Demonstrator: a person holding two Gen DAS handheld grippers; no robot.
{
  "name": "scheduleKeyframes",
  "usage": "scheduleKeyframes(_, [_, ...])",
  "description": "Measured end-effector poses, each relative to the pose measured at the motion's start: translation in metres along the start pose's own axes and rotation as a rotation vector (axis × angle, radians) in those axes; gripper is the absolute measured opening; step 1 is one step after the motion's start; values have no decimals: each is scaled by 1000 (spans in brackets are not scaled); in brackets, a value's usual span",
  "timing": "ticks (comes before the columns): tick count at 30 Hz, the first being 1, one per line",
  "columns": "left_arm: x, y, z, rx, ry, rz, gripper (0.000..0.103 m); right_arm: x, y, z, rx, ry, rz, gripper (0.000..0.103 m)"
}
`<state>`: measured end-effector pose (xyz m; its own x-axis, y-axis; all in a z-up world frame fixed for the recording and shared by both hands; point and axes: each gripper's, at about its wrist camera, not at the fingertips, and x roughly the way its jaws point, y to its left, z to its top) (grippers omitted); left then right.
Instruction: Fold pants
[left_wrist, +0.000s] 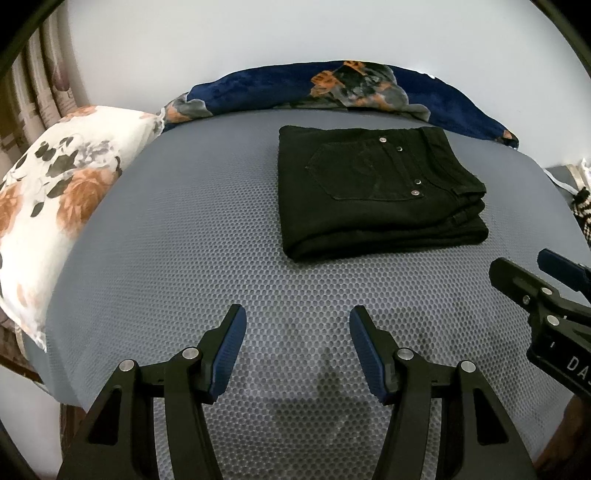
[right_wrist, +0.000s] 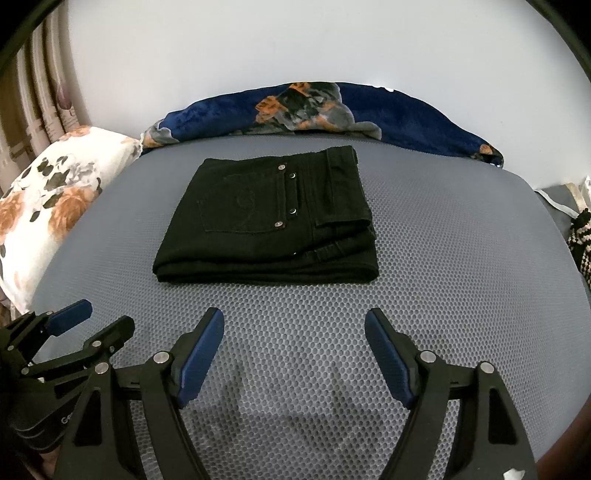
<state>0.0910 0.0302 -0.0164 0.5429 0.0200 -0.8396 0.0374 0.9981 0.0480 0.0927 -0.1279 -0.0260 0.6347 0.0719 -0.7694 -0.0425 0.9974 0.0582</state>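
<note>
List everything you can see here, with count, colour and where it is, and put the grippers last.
pants: one pair, black, folded into a compact stack, back pocket up, middle of the bed
mattress cover: one, grey-blue with a dotted texture, under the pants
pillow: one, white with orange flowers, left edge of the bed
blanket: one, navy with an orange and grey pattern, bunched along the far edge by the wall
wall: white, behind the bed
curtain: beige, far left
left gripper: one, black with blue pads, jaws open, empty, above the near mattress
right gripper: one, same colours, jaws open, empty, beside the left one
</note>
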Motion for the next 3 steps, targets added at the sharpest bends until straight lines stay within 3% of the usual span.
scheduleKeyframes(3, [0,0,0,1,4,-6,59,0,-1,0,3,0,0,77])
